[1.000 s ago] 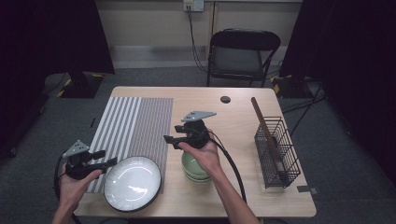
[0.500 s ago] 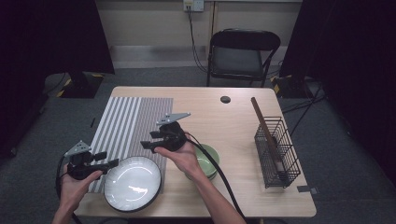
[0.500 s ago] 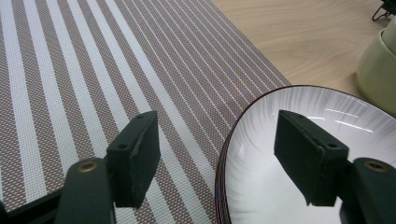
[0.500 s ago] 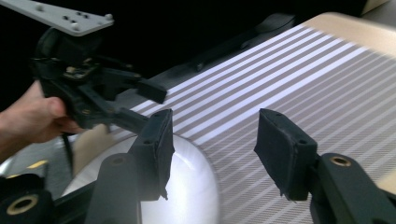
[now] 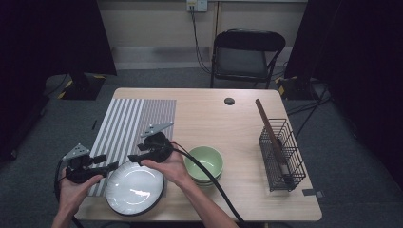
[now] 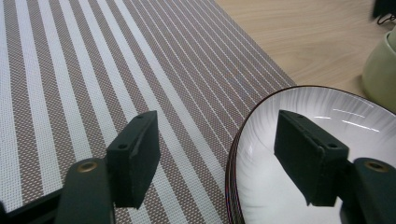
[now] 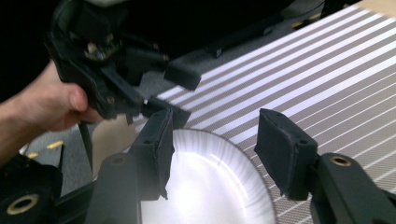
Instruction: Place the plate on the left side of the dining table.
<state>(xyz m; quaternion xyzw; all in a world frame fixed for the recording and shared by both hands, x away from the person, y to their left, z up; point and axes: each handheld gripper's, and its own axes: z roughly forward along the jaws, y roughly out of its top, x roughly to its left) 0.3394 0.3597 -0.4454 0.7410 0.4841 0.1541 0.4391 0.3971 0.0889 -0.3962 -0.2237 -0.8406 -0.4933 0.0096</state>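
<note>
High view: white plate [image 5: 135, 188] empty, both grippers' fingers open at its rim, stacked green bowls [image 5: 204, 165] alongside.

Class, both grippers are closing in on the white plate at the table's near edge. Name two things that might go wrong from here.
1. The plate lies partly on the striped mat, close to the table edge; a nudge might slide it off.
2. The left gripper and right gripper stand open, close together at the plate's rim, and may collide.
</note>
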